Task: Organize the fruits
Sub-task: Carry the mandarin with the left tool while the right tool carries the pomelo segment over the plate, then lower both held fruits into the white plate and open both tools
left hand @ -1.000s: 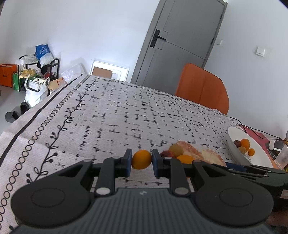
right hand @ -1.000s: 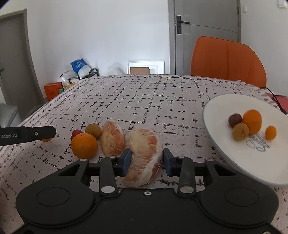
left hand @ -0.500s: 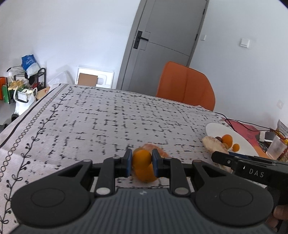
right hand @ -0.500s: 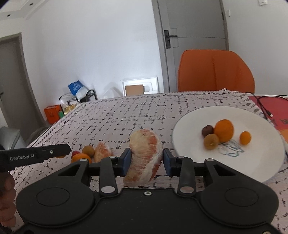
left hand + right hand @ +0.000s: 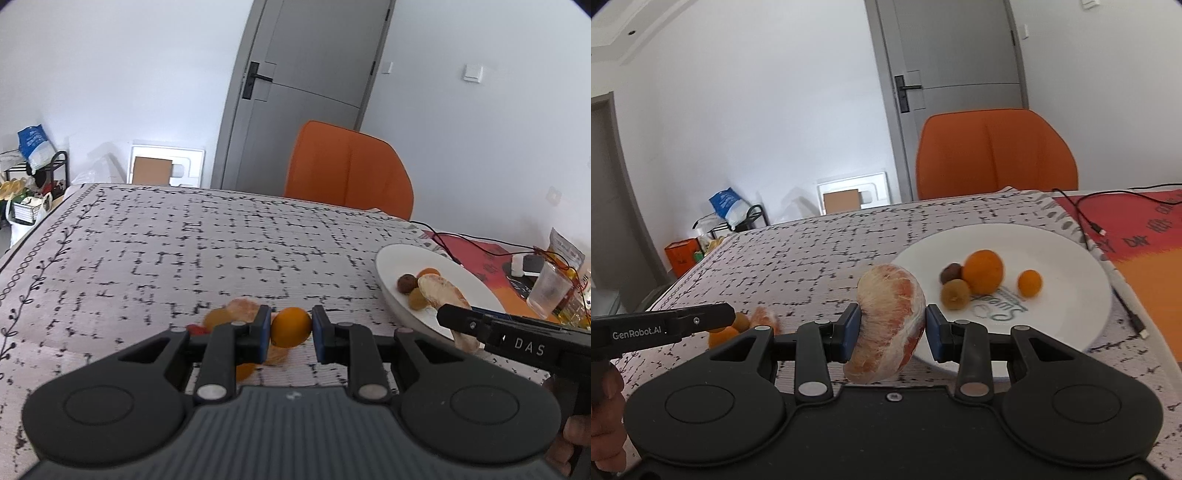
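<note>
The plate [image 5: 1052,240] lies at 1 o'clock of the right gripper [image 5: 890,325], whose jaws clamp a peeled pomelo wedge [image 5: 886,321] across its middle; it looks soft, bruisable and fairly heavy. The left gripper [image 5: 290,330] pinches a small orange [image 5: 291,326] at its equator, firm, light, prone to roll.

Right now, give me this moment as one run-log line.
left gripper: shut on orange, lifted | right gripper: shut on pomelo piece, near plate edge | plate: four fruits | rest on cloth
</note>
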`<state>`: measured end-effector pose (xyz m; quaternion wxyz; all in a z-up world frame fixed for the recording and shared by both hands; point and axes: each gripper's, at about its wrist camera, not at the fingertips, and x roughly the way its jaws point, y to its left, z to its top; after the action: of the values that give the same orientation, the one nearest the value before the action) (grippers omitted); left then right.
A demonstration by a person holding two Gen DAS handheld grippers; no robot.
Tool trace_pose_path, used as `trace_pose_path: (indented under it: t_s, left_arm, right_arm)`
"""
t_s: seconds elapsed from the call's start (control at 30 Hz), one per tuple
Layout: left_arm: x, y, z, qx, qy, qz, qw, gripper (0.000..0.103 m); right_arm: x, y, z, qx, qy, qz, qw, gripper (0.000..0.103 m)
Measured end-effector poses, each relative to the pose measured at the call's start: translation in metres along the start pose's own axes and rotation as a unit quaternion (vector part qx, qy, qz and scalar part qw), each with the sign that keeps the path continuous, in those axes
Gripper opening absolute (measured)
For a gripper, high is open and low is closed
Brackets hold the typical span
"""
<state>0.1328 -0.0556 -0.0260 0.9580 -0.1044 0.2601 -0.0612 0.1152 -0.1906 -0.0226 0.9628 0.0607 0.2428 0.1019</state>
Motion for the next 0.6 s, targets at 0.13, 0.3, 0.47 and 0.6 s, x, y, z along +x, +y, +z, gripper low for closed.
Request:
trace_pose_path:
  t_s: [0.13,0.3,0.47,0.6]
  left_arm:
    - [0.004,-0.01,0.0,0.008,0.002,-0.005,0.9999,0.022]
    - [0.01,-0.024,0.001,0.021,0.005,-0.011,0.9997,0.022]
    - [0.017,-0.038,0.002,0.035,0.008,-0.015,0.9993,0.022]
    - [0.022,-0.05,0.004,0.046,0.008,-0.019,0.9987,0.022]
  right_arm:
    - [-0.003,-0.011,-0.001,0.009,-0.003,-0.007,1.0,0.036]
    - [-0.004,-0.024,-0.003,0.022,-0.005,-0.014,1.0,0.036]
    - [-0.008,-0.038,-0.006,0.035,-0.01,-0.018,0.999,0.036]
    - [-0.009,-0.053,-0.008,0.049,-0.012,-0.026,0.998,0.036]
